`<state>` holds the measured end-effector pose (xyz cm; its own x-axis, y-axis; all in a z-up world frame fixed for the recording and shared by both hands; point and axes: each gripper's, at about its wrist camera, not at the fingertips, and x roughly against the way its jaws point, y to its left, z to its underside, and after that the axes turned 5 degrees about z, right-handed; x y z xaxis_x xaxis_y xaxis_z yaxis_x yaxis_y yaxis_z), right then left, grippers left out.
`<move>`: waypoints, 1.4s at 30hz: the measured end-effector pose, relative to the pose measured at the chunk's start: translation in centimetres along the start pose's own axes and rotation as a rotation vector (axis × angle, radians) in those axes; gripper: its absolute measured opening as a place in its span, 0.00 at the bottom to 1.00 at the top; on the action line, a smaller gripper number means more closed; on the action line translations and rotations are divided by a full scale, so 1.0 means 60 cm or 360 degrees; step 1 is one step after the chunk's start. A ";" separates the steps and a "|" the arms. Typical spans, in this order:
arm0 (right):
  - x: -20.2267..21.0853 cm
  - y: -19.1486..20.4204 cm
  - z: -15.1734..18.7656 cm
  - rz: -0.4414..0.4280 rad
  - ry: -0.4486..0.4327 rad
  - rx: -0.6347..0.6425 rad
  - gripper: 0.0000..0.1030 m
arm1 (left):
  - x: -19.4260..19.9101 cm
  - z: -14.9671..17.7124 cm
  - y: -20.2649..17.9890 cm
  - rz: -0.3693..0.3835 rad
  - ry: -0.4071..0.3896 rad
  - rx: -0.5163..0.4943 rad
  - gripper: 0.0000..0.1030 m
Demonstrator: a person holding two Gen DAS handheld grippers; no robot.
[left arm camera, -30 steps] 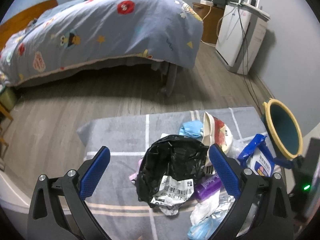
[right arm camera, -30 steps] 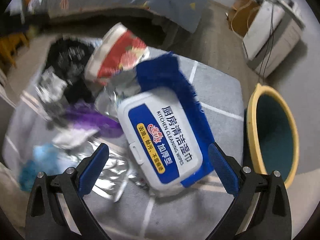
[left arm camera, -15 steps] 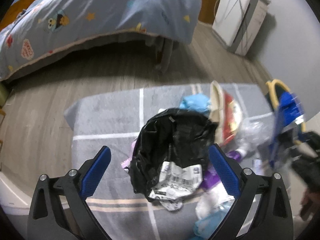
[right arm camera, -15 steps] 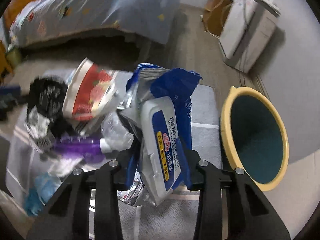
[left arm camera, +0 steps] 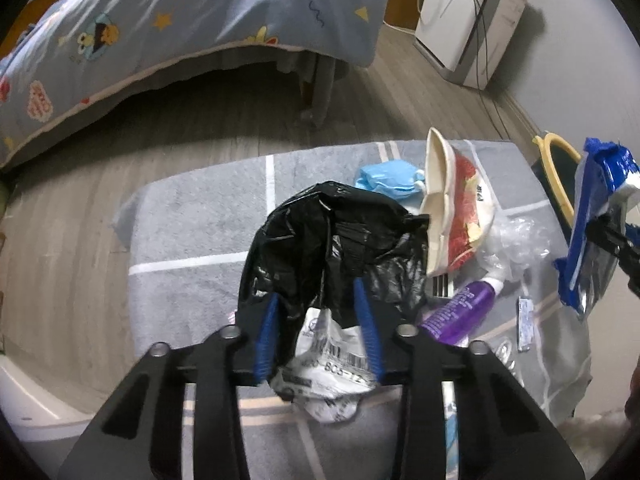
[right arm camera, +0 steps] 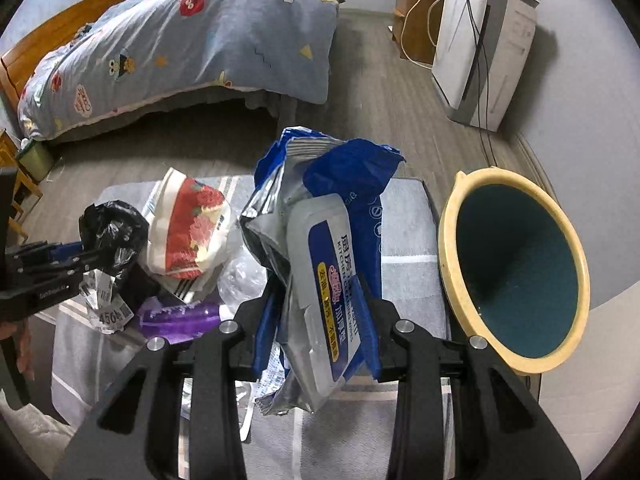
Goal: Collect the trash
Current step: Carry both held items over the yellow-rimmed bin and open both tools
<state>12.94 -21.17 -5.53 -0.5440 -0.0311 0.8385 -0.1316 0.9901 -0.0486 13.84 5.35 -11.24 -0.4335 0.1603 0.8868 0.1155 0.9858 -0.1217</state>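
A bed (right arm camera: pixel 192 52) covered with a blue cartoon-print quilt (left arm camera: pixel 208 20) is seen at the back, on a wooden floor (left arm camera: pixel 192 120). A white appliance (right arm camera: pixel 484 52) with trailing cables is placed against the grey wall (right arm camera: pixel 580 92), beside a brown wooden cabinet (right arm camera: pixel 416 20). A grey rug (left arm camera: pixel 192 232) with white stripes is spread on the floor.

Trash heaped on the grey mat (left arm camera: pixel 192 236), bin at its right edge

A crumpled black bag (left arm camera: pixel 340 248) with a white barcode label sits mid-mat; a red-and-white paper bowl (left arm camera: pixel 452 208) lies tipped on its side beside it, a blue wad (left arm camera: pixel 384 176) toward the far edge, a purple bottle (left arm camera: pixel 460 312) and clear plastic (left arm camera: pixel 516 236) nearer. The blue wipes pack (right arm camera: pixel 332 280) is lifted, upright, beside the yellow-rimmed teal bin (right arm camera: pixel 516 268).
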 end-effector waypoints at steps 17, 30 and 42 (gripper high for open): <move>0.141 -0.138 -0.076 -0.0164 -0.0211 -0.0211 0.34 | 0.172 -0.061 -0.098 0.0023 -0.0476 -0.0139 0.29; 0.112 -0.401 -0.053 -0.0022 -0.0236 -0.0707 0.34 | 0.090 -0.141 -0.325 0.0295 -0.0344 -0.0429 0.29; 0.024 -0.467 -0.015 0.0095 -0.0095 -0.0671 0.34 | -0.033 -0.179 -0.467 0.0334 -0.0230 -0.0572 0.29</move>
<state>16.58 -48.85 -2.45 -0.5891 0.0322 0.8075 0.2452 0.9592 0.1407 21.07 -23.14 -4.80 -0.4849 0.3856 0.7850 0.5071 0.8552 -0.1069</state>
